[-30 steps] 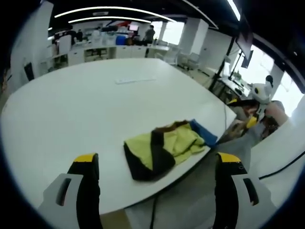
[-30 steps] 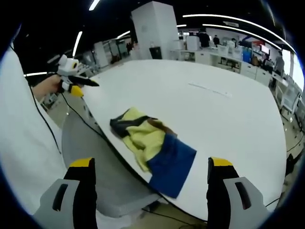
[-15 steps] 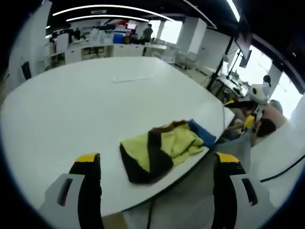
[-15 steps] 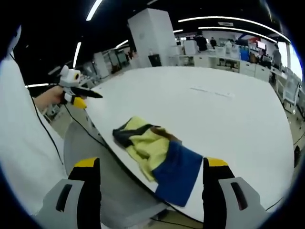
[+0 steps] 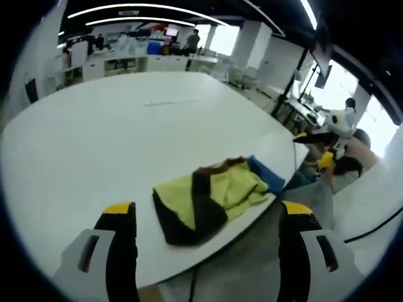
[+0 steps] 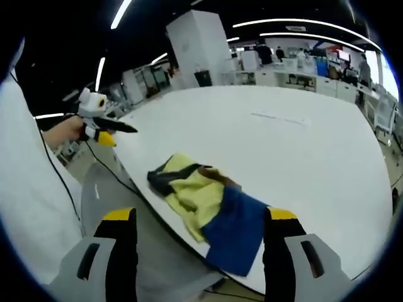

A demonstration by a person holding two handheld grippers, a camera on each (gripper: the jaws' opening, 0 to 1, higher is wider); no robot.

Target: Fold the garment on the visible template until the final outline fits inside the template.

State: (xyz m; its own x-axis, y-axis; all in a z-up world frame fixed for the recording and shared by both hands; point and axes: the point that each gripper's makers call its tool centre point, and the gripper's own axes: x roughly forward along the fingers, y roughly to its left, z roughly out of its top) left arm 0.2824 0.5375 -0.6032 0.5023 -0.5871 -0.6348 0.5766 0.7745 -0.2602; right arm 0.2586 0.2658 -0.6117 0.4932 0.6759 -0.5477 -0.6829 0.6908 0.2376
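One white table (image 5: 94, 138), crumpled garment (image 5: 208, 201), open-plan office

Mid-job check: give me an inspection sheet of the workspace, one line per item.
Surface: large white rounded table, mostly bare.
Job's things: crumpled yellow, black and blue garment at the table's near edge, blue part overhanging; no template outline made out.
Clutter: thin pale strip far across the table.
Grippers: left gripper and right gripper both open, off the garment, holding nothing.
Cables: black cable along the white sleeve.
Surroundings: open office with desks, ceiling lights, people far back.
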